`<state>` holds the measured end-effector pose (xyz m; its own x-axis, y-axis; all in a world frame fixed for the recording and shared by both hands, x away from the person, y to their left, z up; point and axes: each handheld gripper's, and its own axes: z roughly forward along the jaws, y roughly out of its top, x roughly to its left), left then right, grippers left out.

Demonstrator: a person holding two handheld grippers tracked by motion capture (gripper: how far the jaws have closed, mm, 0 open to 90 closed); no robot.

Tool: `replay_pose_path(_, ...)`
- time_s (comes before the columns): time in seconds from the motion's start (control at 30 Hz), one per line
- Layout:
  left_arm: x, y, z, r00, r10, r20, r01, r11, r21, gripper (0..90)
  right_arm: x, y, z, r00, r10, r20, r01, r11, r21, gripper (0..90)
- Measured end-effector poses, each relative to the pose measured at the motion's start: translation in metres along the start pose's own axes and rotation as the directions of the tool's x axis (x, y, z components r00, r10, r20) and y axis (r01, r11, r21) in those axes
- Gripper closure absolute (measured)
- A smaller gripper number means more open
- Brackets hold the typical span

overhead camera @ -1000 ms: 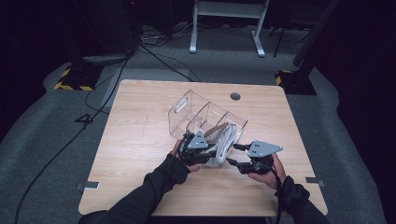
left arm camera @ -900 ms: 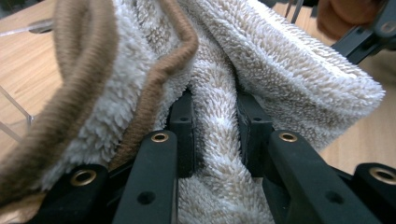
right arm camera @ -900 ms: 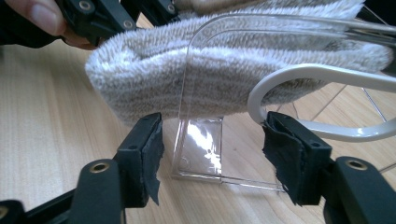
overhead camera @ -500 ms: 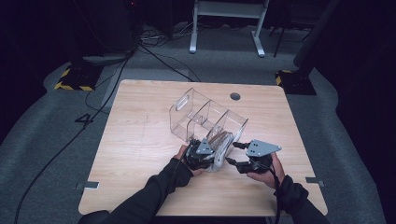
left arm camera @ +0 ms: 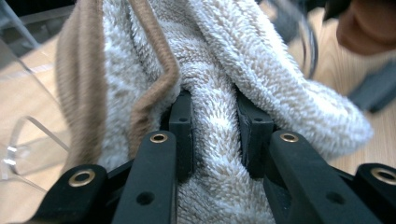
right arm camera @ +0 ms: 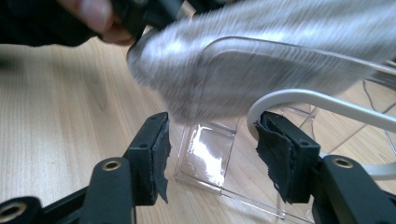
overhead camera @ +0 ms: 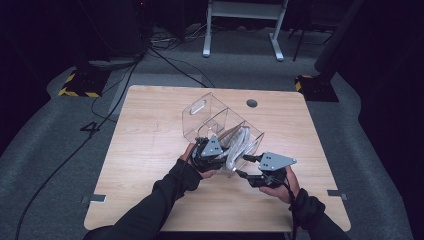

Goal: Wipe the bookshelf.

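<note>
Lifted slightly, the left tongs (left arm camera: 212,140) pinched the towel (left arm camera: 210,93) at the clear organizer (overhead camera: 220,125), while the right tongs (right arm camera: 210,144), spread and narrowing, held nothing, so stowing looked unfinished.

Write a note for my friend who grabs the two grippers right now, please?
Left gripper: shut on the fluffy white towel with brown trim, holding it at the near end of the clear plastic divided organiser on the wooden table.
Right gripper: open, jaws just closing, either side of the organiser's near clear wall, not pressing it.
Done: towel gripped.
Left: probably steady the organiser and settle the towel.
</note>
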<state>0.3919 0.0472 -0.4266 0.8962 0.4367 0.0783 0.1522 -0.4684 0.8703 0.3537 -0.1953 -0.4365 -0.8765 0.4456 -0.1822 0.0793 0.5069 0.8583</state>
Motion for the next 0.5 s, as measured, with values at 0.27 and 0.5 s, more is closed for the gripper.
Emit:
replay_pose_path(0.27,0.007,-0.002,0.005,0.9993,0.004,0.036,-0.005,0.9997,0.024,72.8,0.003,0.001,0.005,0.9999,0.001,-0.013,-0.001,1.0000,0.003,44.6)
replay_pose_path(0.5,0.005,-0.024,0.022,0.9970,-0.042,0.064,0.037,0.9962,0.078,73.2,0.001,0.000,0.004,0.9994,0.017,-0.031,-0.017,0.9999,-0.004,45.2)
